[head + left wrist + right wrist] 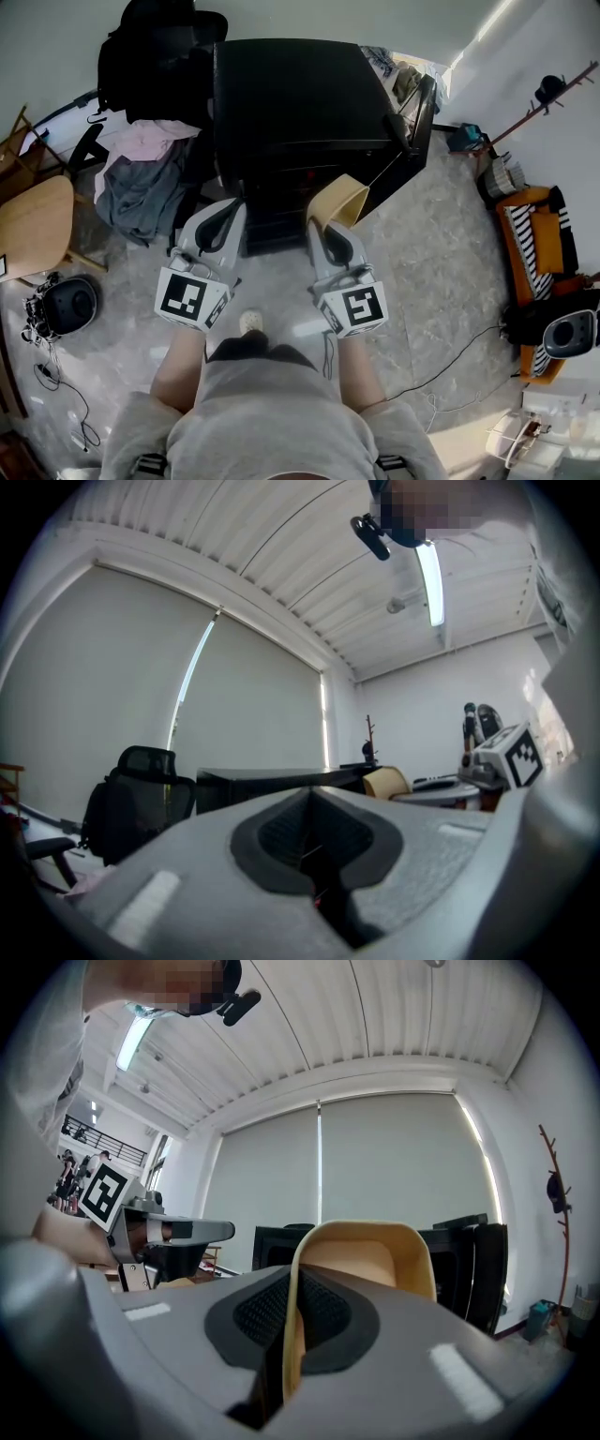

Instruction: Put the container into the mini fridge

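my right tool (289, 1335) pinches the tan container (364, 1258) by one thin wall, just in front of the open mini fridge (291, 103). with only that rim hold, i think it could swing, slip, or clip the door (414, 127) going in. i see nothing inside the container. my left tool (314, 860) is closed on nothing.

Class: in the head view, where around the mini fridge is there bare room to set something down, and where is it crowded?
Bare: the fridge top, and the marble floor between the open fridge door and the orange striped furniture. Crowded: left of the fridge, the clothes heap and black chair; cables by the round black device.
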